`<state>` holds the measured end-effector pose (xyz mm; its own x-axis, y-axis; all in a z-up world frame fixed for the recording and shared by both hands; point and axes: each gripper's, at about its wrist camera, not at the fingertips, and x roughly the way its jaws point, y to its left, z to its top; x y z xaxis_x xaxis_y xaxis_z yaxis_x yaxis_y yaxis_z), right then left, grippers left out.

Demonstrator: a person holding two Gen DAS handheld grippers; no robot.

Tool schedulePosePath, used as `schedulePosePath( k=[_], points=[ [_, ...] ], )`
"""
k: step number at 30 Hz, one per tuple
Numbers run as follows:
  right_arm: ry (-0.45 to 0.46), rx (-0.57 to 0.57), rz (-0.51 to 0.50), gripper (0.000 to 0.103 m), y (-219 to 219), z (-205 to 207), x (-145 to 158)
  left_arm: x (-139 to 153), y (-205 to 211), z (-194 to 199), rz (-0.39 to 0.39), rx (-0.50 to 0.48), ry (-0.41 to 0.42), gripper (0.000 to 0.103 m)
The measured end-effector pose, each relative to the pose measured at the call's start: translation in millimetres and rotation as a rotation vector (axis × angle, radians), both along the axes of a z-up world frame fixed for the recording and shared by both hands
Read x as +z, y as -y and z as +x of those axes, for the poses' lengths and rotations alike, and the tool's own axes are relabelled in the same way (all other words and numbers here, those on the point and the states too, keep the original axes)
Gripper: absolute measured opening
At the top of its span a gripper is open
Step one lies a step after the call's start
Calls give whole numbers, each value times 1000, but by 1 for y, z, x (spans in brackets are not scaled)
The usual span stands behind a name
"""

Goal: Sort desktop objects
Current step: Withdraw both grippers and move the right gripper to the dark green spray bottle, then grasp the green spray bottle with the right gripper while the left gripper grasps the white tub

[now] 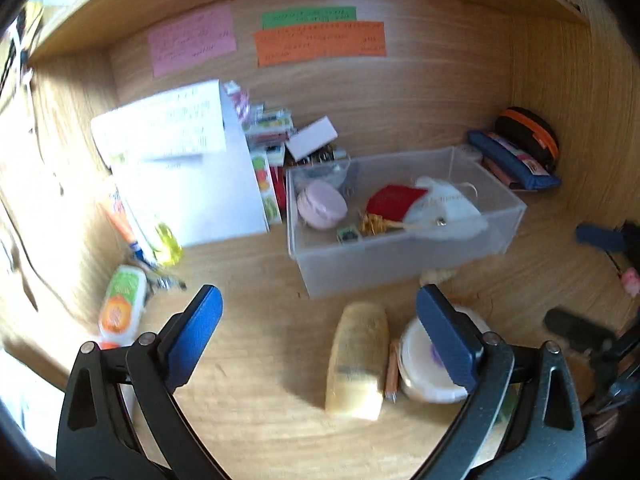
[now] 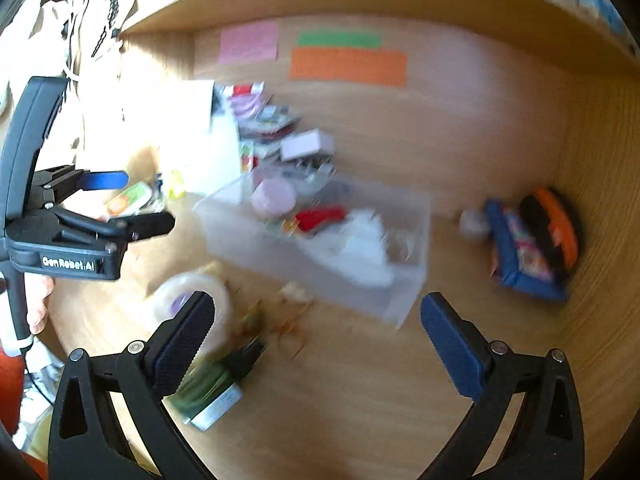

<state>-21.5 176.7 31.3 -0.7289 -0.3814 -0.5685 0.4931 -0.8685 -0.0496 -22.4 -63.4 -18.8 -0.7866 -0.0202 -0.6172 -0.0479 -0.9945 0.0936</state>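
Two wide-open, empty claws hover over a cluttered wooden worktop (image 1: 248, 360): the left claw (image 1: 320, 336) above a yellow bottle (image 1: 358, 360) and white round tub (image 1: 432, 364) near the front edge, the right claw (image 2: 316, 344) further right. The clear bin (image 1: 400, 256) sits mid-worktop; a careful worker would centre one item between the pads before closing.

Right wrist view smeared throughout: contents of clear bin (image 2: 320, 236) at centre just colour blobs, pink, red, white. Handwriting on pink note (image 1: 191, 39), orange note (image 1: 321, 43) and green note (image 1: 309, 17) in upper centre of left wrist view too blurred to read. White jar (image 1: 428, 364) lower right, partly hidden behind blue pad. Green tube (image 2: 212, 388) lower left, half covered by finger. Dark objects at right edge of left wrist view cut off, unidentifiable.
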Motion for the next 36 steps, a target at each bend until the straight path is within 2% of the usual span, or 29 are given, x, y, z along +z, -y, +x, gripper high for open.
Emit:
schedulePosePath(
  k=[3, 6, 10, 13, 17, 20, 24, 26, 36],
  points=[
    [79, 23, -17, 103, 7, 8, -20, -11, 4, 9, 32, -15, 36, 99],
    [135, 77, -43, 103, 14, 17, -35, -21, 6, 19, 42, -17, 53, 99],
    [197, 95, -56, 102, 26, 23, -56, -35, 9, 29, 90, -37, 88, 99],
    [257, 86, -66, 100, 32, 19, -69, -42, 6, 32, 112, -55, 105, 99],
    [317, 77, -110, 91, 33, 10, -80, -48, -2, 30, 115, -90, 123, 99],
    [304, 64, -105, 83, 33, 11, -81, -50, -10, 27, 110, -123, 128, 99],
    [267, 52, -67, 50, 31, 15, -81, -53, -20, 21, 107, -161, 141, 99],
    [256, 45, -58, 39, 26, 13, -80, -56, -27, 17, 103, -175, 155, 99],
    [257, -72, -108, 38, -24, 4, -77, -60, -57, -6, 97, -231, 176, 99]
  ],
)
